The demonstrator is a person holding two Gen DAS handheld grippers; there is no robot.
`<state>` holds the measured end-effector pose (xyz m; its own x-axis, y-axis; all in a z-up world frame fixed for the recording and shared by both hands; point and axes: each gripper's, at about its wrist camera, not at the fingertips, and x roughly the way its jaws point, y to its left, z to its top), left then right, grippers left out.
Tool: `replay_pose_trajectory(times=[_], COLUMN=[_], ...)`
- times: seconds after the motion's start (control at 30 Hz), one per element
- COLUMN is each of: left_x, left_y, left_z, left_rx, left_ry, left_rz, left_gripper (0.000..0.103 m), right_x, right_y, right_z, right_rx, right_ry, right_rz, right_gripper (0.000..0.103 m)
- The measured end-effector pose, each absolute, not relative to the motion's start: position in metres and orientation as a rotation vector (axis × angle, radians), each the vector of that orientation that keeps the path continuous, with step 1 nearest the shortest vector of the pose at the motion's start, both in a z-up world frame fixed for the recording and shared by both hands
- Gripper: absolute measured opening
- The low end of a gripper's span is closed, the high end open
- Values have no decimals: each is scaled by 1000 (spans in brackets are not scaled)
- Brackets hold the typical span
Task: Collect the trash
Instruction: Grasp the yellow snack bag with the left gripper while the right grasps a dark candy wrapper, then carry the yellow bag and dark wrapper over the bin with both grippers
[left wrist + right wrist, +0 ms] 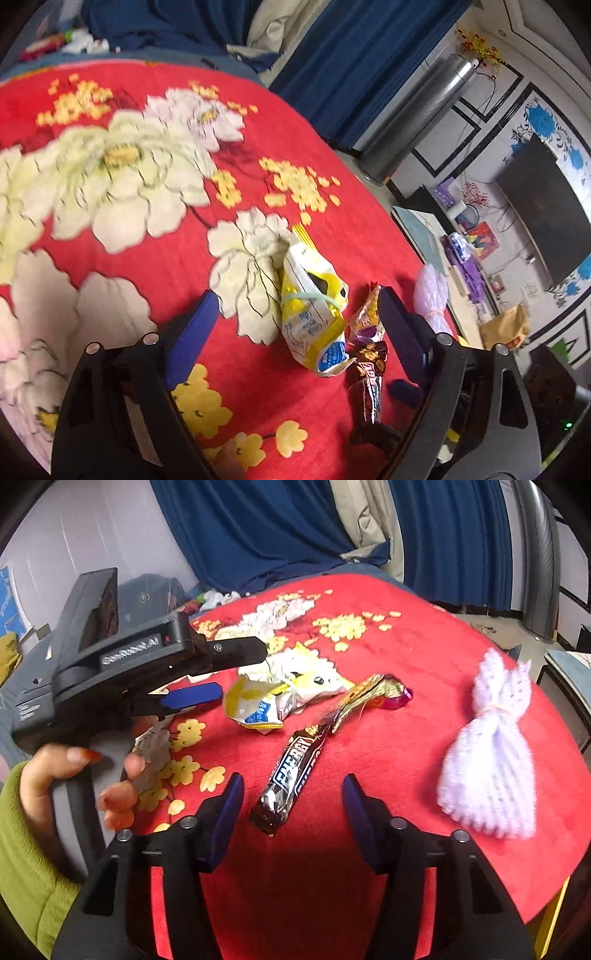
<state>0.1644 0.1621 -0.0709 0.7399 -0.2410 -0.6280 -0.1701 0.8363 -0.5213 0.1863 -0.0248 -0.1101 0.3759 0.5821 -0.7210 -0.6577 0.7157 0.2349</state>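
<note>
Trash lies on a red flowered blanket. A crumpled yellow-and-white packet tied with green string lies between my left gripper's open blue fingers. Beside it lie a gold-purple wrapper and a dark brown energy bar wrapper. In the right wrist view, my right gripper is open and empty just before the bar wrapper. The yellow packet, the gold wrapper and a lilac mesh bundle lie beyond. The left gripper reaches in from the left, near the packet.
The blanket covers a round table. Blue curtains hang behind. A silver cylinder, a television and a cluttered low cabinet stand to the right. The lilac bundle lies near the table's right edge.
</note>
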Motion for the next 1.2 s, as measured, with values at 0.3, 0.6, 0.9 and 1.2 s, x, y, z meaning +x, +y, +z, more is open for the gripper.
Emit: replay_pose_trajectory(times=[0.3,0.6,0.9,1.2], left_x=[169,170,156,152], left_y=[150,141,123,68], left_z=[-83,-87,-42,-6], left_rx=[-589,-570,-471,-367], left_ry=[798,836,701,623], left_rz=[-67,-72,-67,-177], left_gripper=[68,30,24,24], right_x=[174,156,154,160], right_y=[-39,-67,-111,-163], right_z=[-121,-103,-76,-45], right_rx=[-89,-48,14,37], right_ry=[893,860,794,703], right_rz=[816,814,774,686], right_gripper=[17,17,17,17])
